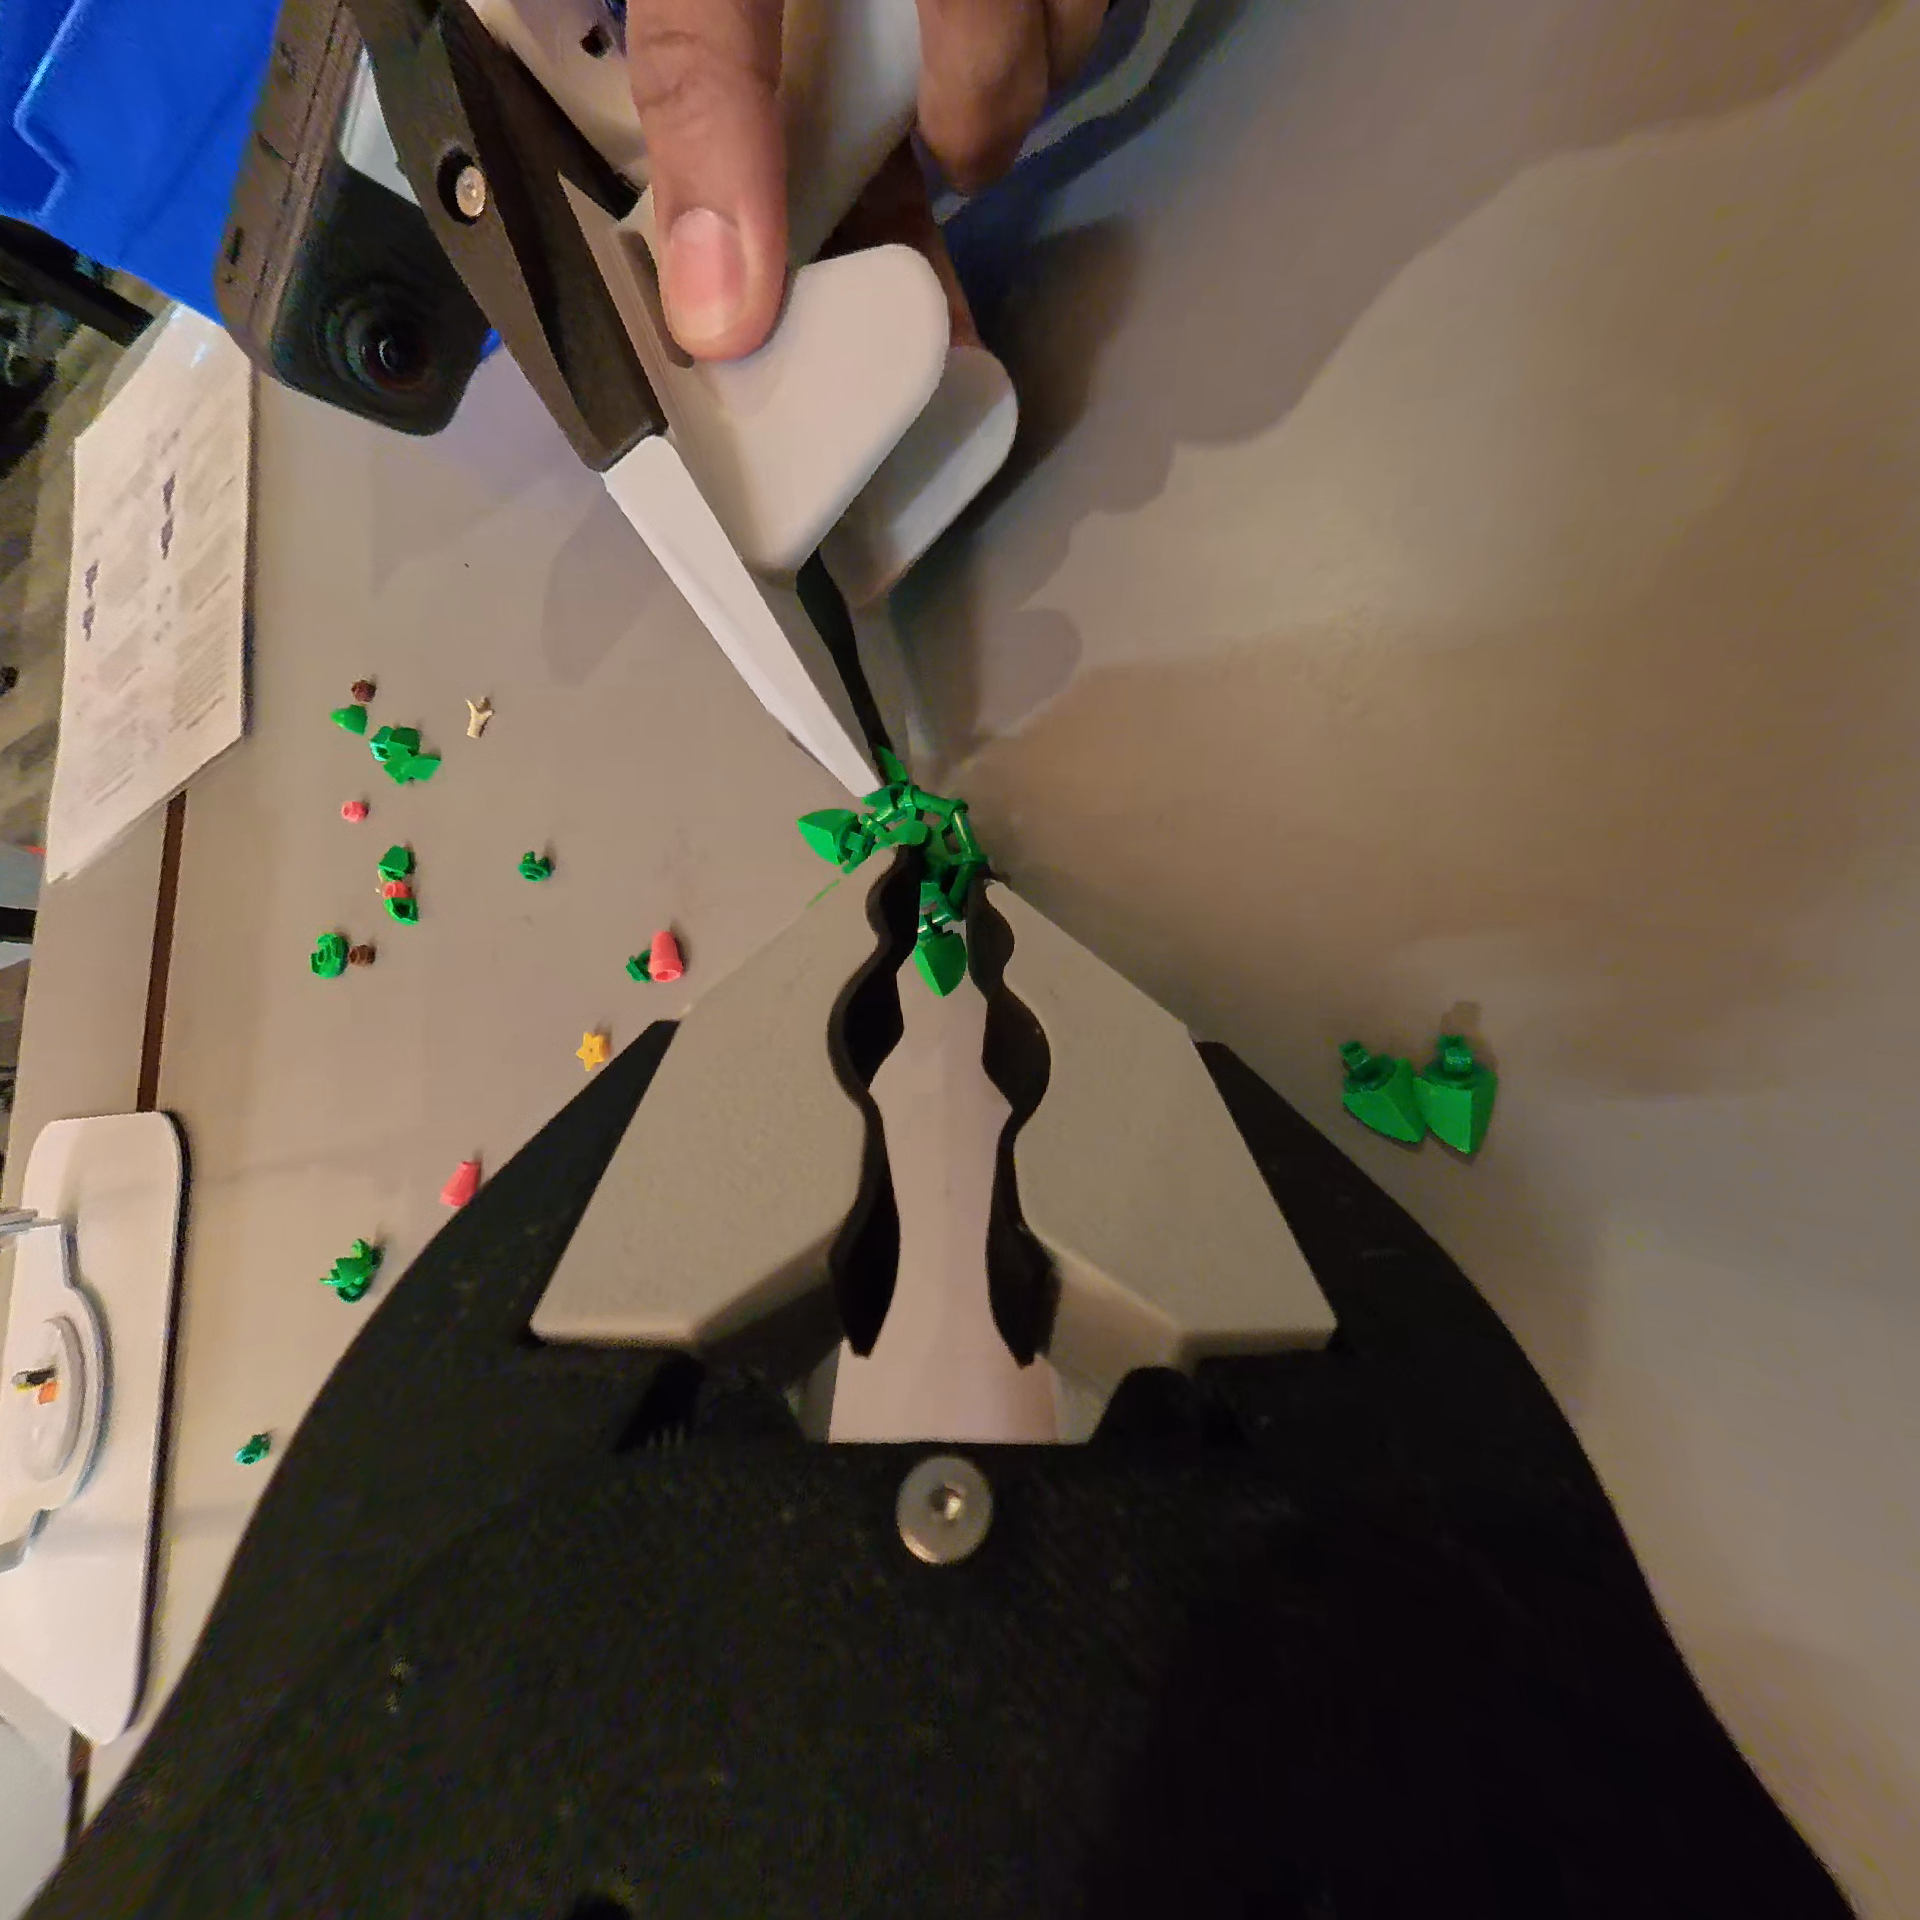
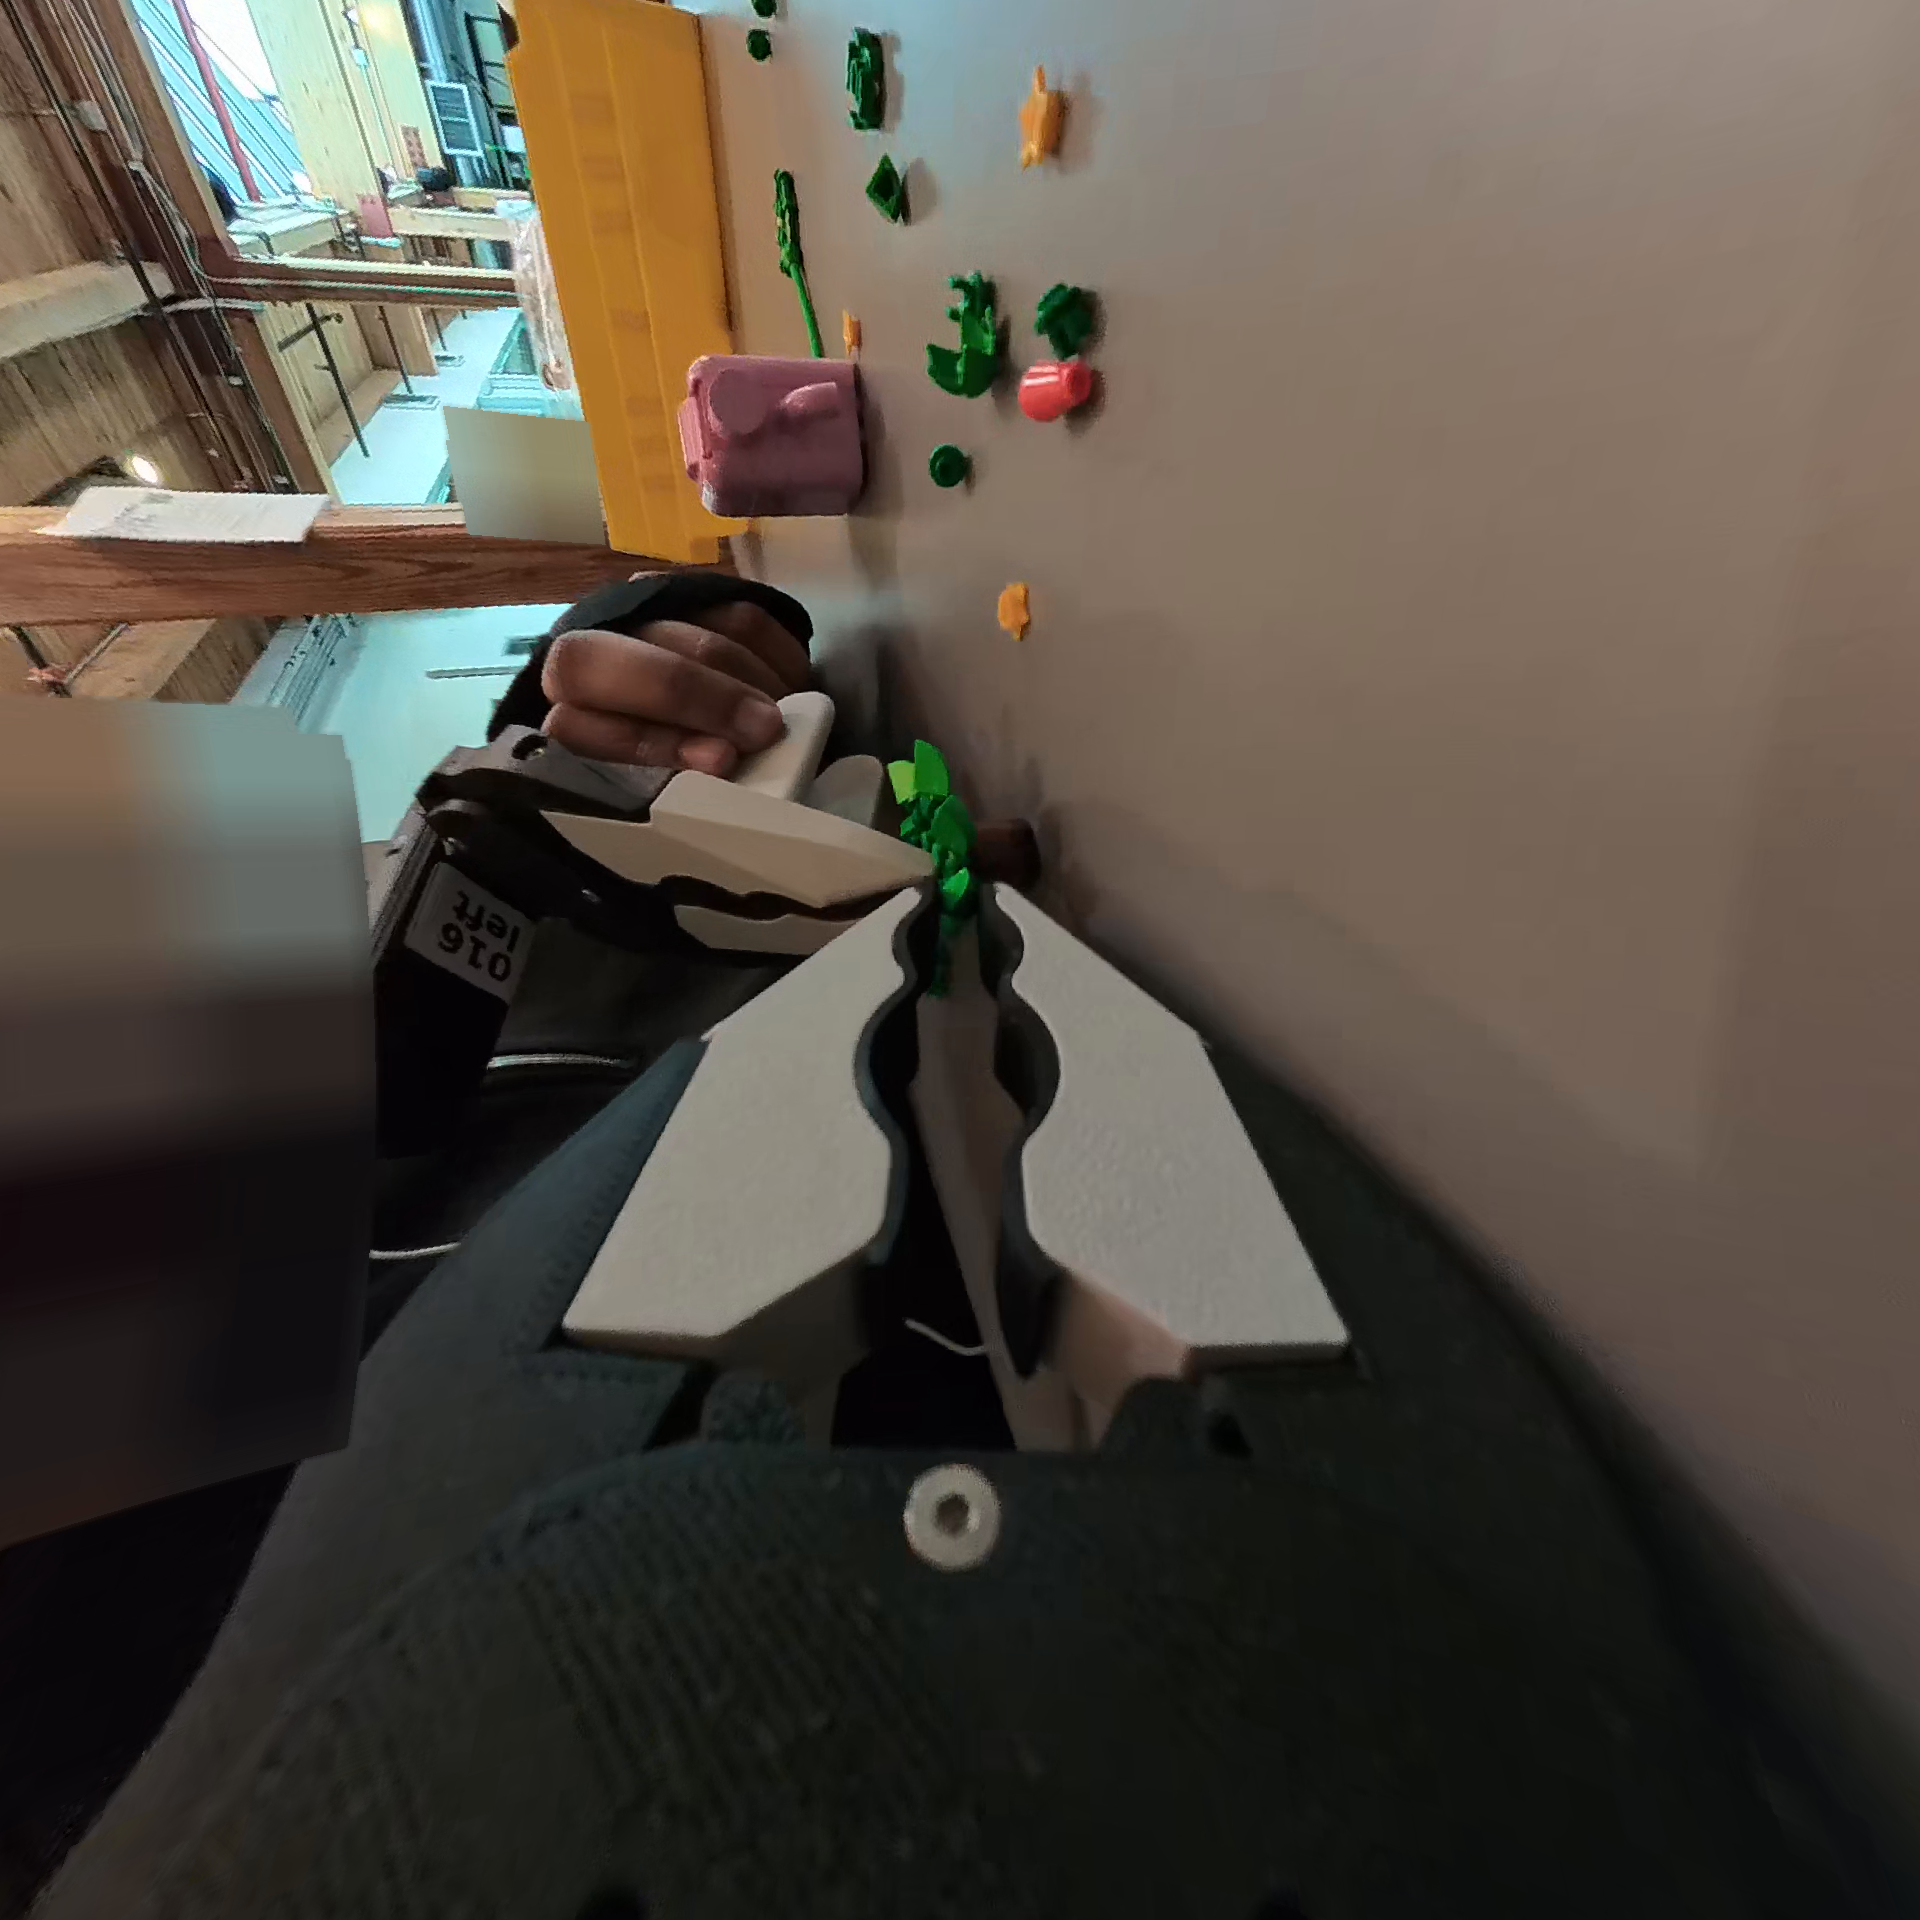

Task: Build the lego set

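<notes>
Green leaf cluster (image 1: 920, 862) pinched at tips of L gripper (image 1: 935, 883), jaws nearly closed on it, mid-bench. R gripper (image 2: 951, 904) met tip-to-tip from opposite side, also clamped on cluster. Cluster's long axis approx. along L fingers. Spare leaf pcs (image 1: 1418, 1091) lie beside.

Both wrist views rolled sideways, close over the grey table (image 1: 1455, 520). Each looks along its own fingers at the green leaf cluster (image 1: 920, 862) (image 2: 940, 831), from opposite sides. Shared: the cluster, table around it, the opposing gripper beyond it.
</notes>
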